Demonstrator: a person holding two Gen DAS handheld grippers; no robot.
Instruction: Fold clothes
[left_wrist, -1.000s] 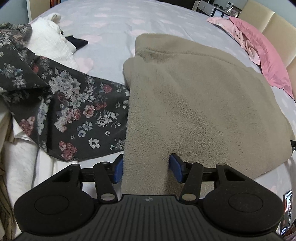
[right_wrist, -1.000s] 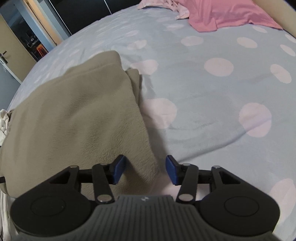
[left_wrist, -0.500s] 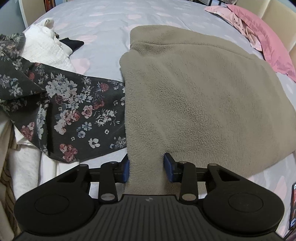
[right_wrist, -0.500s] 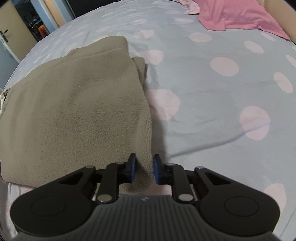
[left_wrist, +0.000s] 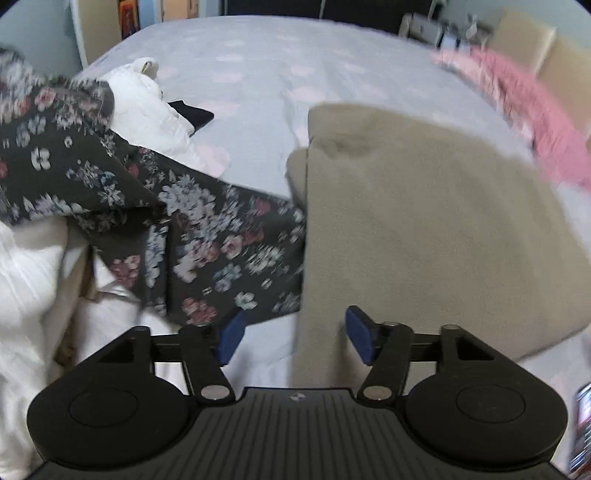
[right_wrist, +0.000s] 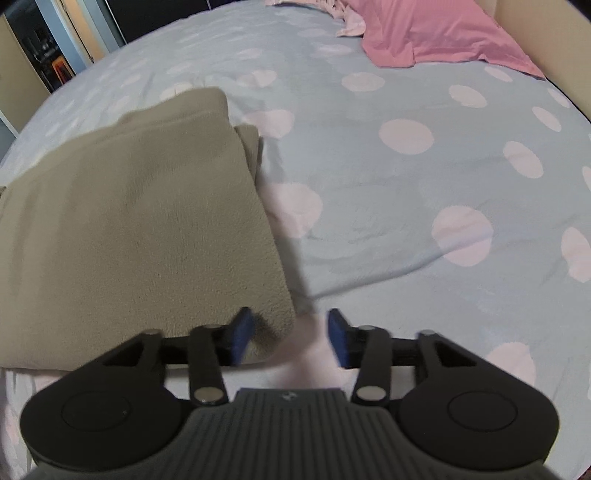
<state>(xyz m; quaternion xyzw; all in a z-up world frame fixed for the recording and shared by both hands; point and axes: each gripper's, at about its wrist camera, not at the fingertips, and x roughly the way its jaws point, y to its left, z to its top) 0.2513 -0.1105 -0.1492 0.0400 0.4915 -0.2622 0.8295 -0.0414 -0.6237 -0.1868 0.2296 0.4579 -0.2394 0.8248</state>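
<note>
My left hand-held gripper (left_wrist: 291, 338) and right hand-held gripper (right_wrist: 290, 338) both gape, released, at the near corners of the folded beige fleece garment (left_wrist: 424, 229) on the polka-dot bed (right_wrist: 406, 184). This fold looks finished; next I would take the dark floral garment (left_wrist: 207, 236) left of the fleece.

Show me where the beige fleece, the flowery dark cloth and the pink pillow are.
beige fleece (left_wrist: 424, 229): left wrist view, middle of its top layer.
flowery dark cloth (left_wrist: 207, 240): left wrist view, its spread-out middle.
pink pillow (right_wrist: 436, 33): right wrist view, pillow's centre.
</note>
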